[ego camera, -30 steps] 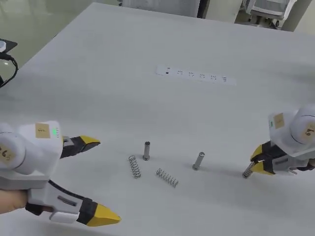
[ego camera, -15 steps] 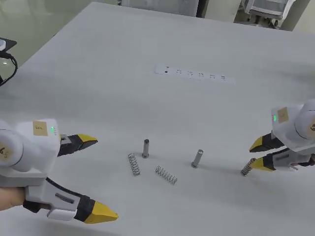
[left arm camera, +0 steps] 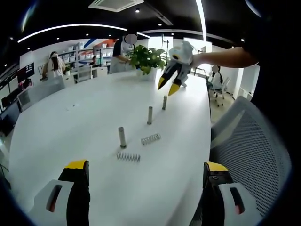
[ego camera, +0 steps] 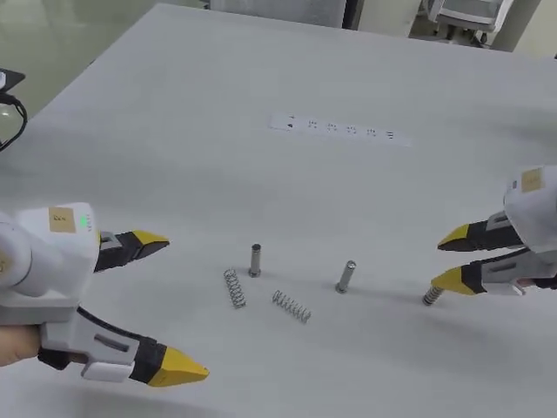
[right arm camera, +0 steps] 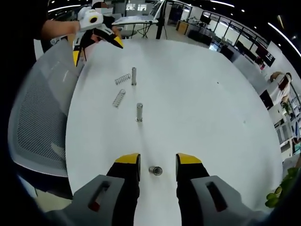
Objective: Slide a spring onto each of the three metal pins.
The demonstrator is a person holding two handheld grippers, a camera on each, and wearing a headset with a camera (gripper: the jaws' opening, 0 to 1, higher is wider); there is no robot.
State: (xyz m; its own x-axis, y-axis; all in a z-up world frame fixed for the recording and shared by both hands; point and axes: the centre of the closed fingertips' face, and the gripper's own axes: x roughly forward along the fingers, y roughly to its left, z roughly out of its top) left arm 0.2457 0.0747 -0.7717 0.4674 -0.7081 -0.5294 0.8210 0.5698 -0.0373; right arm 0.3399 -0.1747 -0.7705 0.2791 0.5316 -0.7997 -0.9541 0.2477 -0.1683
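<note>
Three metal pins stand on the white table. The left pin and middle pin are bare. The right pin wears a spring. Two loose springs lie in front of the bare pins. My right gripper hovers open just above and to the right of the sprung pin, which sits between its fingertips in its own view. My left gripper is wide open at the lower left, holding nothing. From the left gripper the pins line up ahead.
A white power strip lies flat further back on the table. A black cable sits at the left edge. A mesh chair stands beside the near table edge. People and a plant are beyond the far end.
My right gripper has opened, let go of the spring on the right pin and drawn back to the right and up. The left gripper has barely shifted.
</note>
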